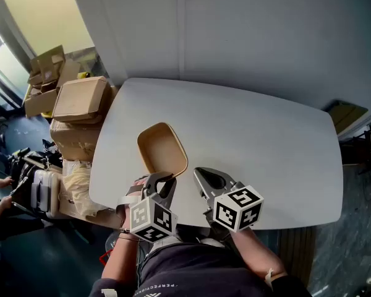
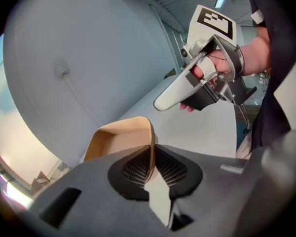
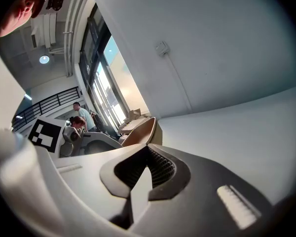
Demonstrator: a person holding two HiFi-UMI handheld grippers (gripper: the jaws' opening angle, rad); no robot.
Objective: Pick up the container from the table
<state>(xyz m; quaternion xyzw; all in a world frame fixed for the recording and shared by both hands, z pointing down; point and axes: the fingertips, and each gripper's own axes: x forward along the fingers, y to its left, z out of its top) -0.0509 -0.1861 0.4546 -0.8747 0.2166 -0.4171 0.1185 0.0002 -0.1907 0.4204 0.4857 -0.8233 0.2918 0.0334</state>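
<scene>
The container (image 1: pixel 162 148) - a shallow tan tray, empty - sits over the near left part of the bench (image 1: pixel 266 141), with its long axis running from near to far and leaning a little left. The left gripper (image 1: pixel 162 178) is at its near end, and the left gripper view shows those jaws pinched shut on the thin wall at the near right corner, the tray reaching away beyond them. The right gripper (image 1: pixel 205 175) hangs just right of that corner, apart from the tray, its jaws closed on nothing, so the left hand alone carries the hold. In the head view the gripper covers the bite point. The tray's underside shows in no view - I cannot tell whether the far end has cleared the bench.
</scene>
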